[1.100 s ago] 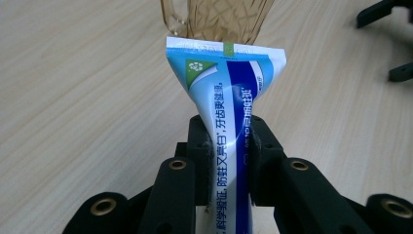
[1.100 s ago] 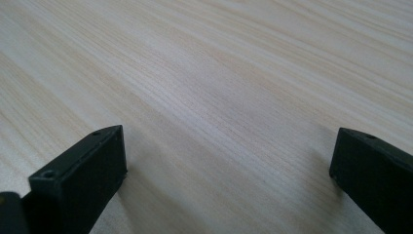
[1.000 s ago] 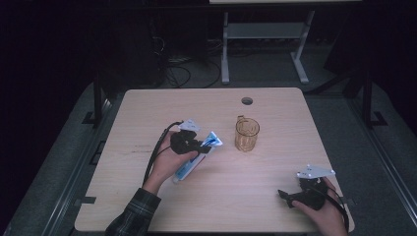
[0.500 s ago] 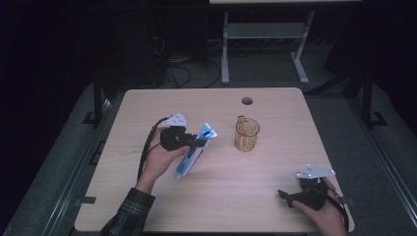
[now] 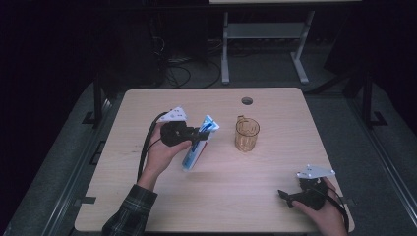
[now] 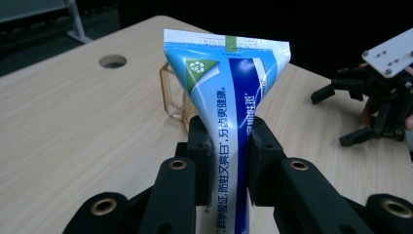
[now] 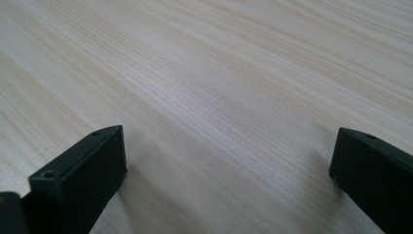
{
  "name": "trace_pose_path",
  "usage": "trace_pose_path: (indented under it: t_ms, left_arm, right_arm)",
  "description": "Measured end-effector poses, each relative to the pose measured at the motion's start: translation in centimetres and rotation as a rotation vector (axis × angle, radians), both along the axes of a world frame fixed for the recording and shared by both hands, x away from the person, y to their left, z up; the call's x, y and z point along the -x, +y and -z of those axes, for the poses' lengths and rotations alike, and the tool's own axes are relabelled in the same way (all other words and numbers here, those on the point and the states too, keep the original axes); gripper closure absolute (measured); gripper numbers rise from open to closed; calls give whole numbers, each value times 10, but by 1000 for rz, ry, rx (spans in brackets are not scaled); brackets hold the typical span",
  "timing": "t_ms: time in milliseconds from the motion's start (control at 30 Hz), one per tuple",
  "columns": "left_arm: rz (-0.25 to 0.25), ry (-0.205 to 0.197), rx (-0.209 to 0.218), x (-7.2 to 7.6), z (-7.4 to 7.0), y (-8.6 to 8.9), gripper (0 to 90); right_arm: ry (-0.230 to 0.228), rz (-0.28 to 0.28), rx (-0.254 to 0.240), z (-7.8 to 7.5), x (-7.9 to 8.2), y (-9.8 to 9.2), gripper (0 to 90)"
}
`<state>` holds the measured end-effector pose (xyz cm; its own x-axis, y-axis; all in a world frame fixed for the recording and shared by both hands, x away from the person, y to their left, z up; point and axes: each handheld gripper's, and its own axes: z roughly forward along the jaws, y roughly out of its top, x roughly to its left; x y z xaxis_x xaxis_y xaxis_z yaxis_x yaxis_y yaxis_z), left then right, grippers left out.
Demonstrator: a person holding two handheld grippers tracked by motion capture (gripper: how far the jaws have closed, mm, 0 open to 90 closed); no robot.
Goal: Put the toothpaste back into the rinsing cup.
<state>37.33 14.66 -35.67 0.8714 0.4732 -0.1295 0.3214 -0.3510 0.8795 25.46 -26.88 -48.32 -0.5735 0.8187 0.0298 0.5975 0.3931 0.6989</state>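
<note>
The left gripper [image 5: 196, 133] clamps a blue and white tube [image 5: 199, 143] between its jaws, near the tube's flat crimped end. In the high view the tube slants from that far end, by the gripper, down toward the table [image 5: 147, 103] at its near end; whether the near end touches the wood is unclear. In the left gripper view the tube [image 6: 234, 112] stands up between the jaws, its crimped end fanned wide above them. An amber cup [image 5: 246, 133] with a handle stands just right of the tube, apart from it, near a round hole [image 5: 247, 101] in the table's far side. The right gripper [image 5: 290, 196] rests at the near right corner, held by a hand [image 5: 324, 216]; its jaws stand wide apart over bare wood.
</note>
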Motion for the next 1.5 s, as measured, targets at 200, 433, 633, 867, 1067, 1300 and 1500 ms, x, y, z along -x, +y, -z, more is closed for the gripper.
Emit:
trace_pose_path:
  t_ms: [200,433,633,867,1067,1300,1500]
  left_arm:
    - [4,-15,19,-6,-11,-3,751]
    - [22,-24,32,-12,-19,-12,751]
    - [40,-48,34,-18,-30,-25,751]
    - [56,-67,43,-25,-42,-38,751]
    - [69,-83,60,-31,-54,-48,750]
    - [84,-103,68,-37,-66,-59,750]
    - [103,-122,75,-45,-77,-68,750]
  right_arm:
    - [0,-1,0,0,0,0,0]
    - [-1,-5,2,0,0,0,0]
    - [1,-4,0,0,0,0,0]
    - [0,-8,0,0,0,0,0]
    - [0,-10,-1,0,0,0,0]
    - [0,-9,-1,0,0,0,0]
    - [0,-11,-2,0,0,1,0]
